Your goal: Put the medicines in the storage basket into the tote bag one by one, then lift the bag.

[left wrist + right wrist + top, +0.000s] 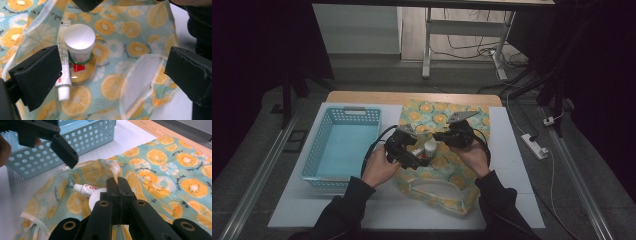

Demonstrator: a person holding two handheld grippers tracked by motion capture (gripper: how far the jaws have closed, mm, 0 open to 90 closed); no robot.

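Left gripper (112, 72) jaws spread above jar (80, 53); tube (63, 75) alongside, long axis 12–6 o'clock. Right gripper (117, 187) pinching bag (175, 170) edge.

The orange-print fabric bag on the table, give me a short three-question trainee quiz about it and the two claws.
1. True or false: the right claw is shut on the rim of the teal fabric bag with orange-slice print.
2. Which item stands inside the bag, between the wide-open jaws of the left claw?
A. a white-capped amber jar
B. a metal spoon
C. a glass cup
3. Fill in: beside the bag stands a light blue perforated plastic ____.

Key
1. True. Its jaws are pressed together with the bag's pale edge strip between them.
2. A. A small white tube lies against the jar.
3. Basket.
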